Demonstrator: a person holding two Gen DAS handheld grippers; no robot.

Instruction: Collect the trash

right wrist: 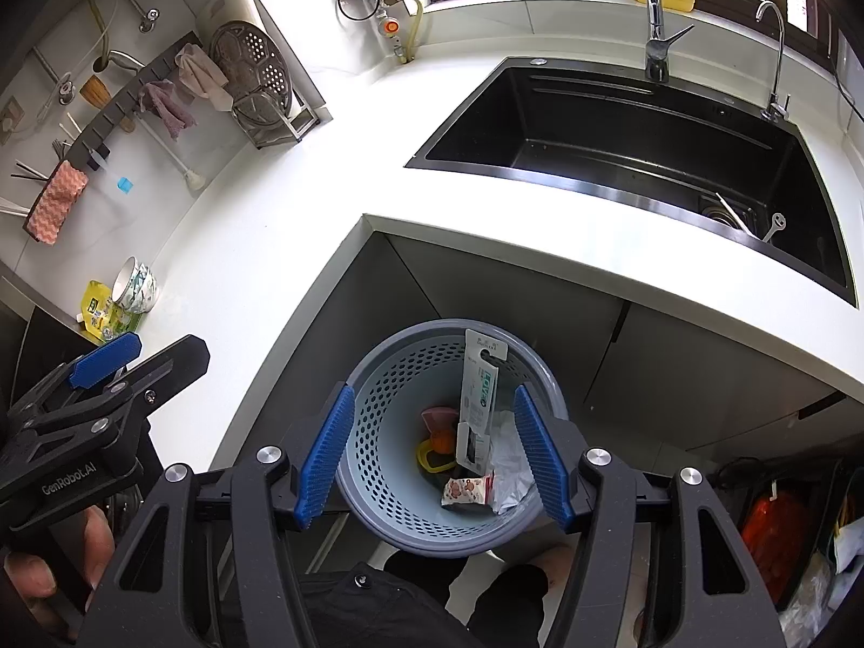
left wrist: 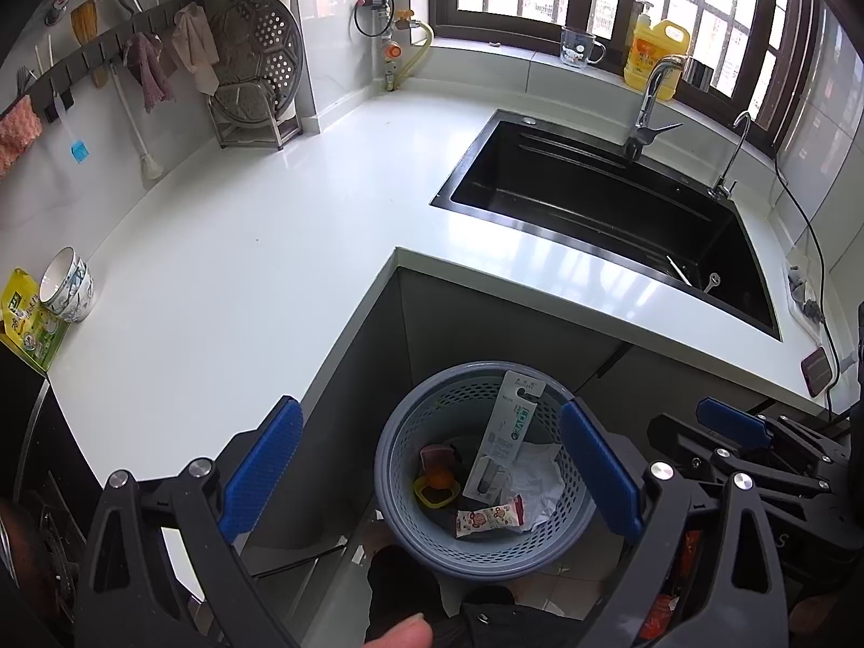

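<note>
A grey perforated trash basket [left wrist: 399,464] [right wrist: 372,464] stands on the floor in the inner corner of the counter. In it lie a long card package [left wrist: 505,443] [right wrist: 478,405], crumpled white paper [left wrist: 534,478] [right wrist: 510,464], a small snack wrapper [left wrist: 491,519] [right wrist: 467,488] and some orange and pink scraps [left wrist: 440,478] [right wrist: 437,432]. My left gripper [left wrist: 432,472] is open and empty above the basket. My right gripper [right wrist: 434,451] is open and empty, directly over the basket. The right gripper also shows at the right of the left wrist view [left wrist: 734,426], and the left gripper at the left of the right wrist view [right wrist: 108,356].
The white L-shaped counter [left wrist: 259,248] [right wrist: 281,183] wraps around the basket. A black sink [left wrist: 599,200] [right wrist: 637,135] with a tap [left wrist: 653,102] is at the right. Stacked bowls [left wrist: 67,283] [right wrist: 135,283] and a yellow-green packet [left wrist: 24,318] sit at the left. A steamer rack [left wrist: 259,65] stands against the wall.
</note>
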